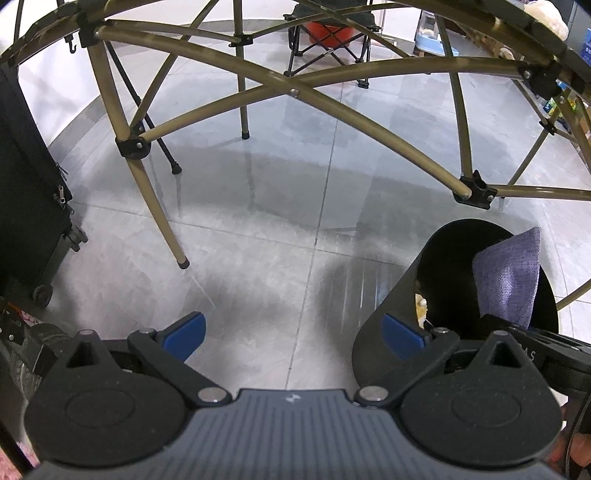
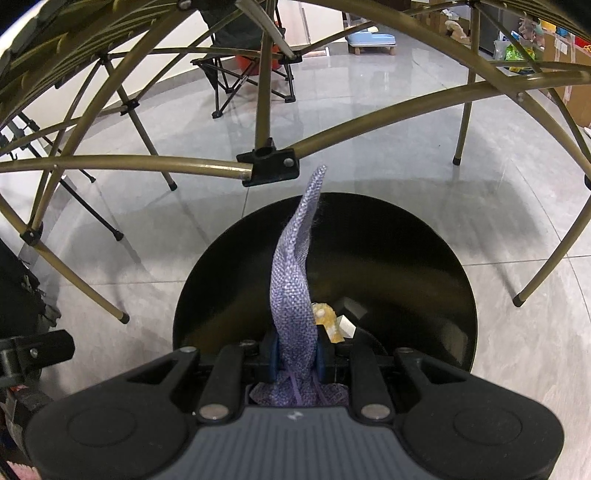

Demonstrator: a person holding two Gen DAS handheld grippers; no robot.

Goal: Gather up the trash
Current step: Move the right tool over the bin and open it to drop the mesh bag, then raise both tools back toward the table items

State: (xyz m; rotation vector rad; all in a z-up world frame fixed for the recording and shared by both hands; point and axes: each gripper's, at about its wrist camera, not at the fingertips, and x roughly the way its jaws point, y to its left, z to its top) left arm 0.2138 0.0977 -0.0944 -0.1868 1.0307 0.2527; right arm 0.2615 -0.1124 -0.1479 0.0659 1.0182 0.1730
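Note:
A round black trash bin (image 2: pixel 424 258) stands on the grey tile floor under a folding table frame. My right gripper (image 2: pixel 297 354) is shut on a purple woven cloth (image 2: pixel 293 280) and holds it over the bin's mouth. Yellowish trash (image 2: pixel 328 319) lies at the bin's bottom. In the left wrist view the bin (image 1: pixel 391 295) is at the right, with the cloth (image 1: pixel 509 273) hanging over it. My left gripper (image 1: pixel 293 334) is open and empty, its right blue pad (image 1: pixel 400 332) beside the bin's outer wall.
Olive metal table legs and cross bars (image 1: pixel 155 206) surround the bin. A black wheeled case (image 1: pixel 29 206) stands at the left. A folding camp chair (image 1: pixel 328 33) stands at the back, with boxes and bags (image 2: pixel 517 51) at the far right.

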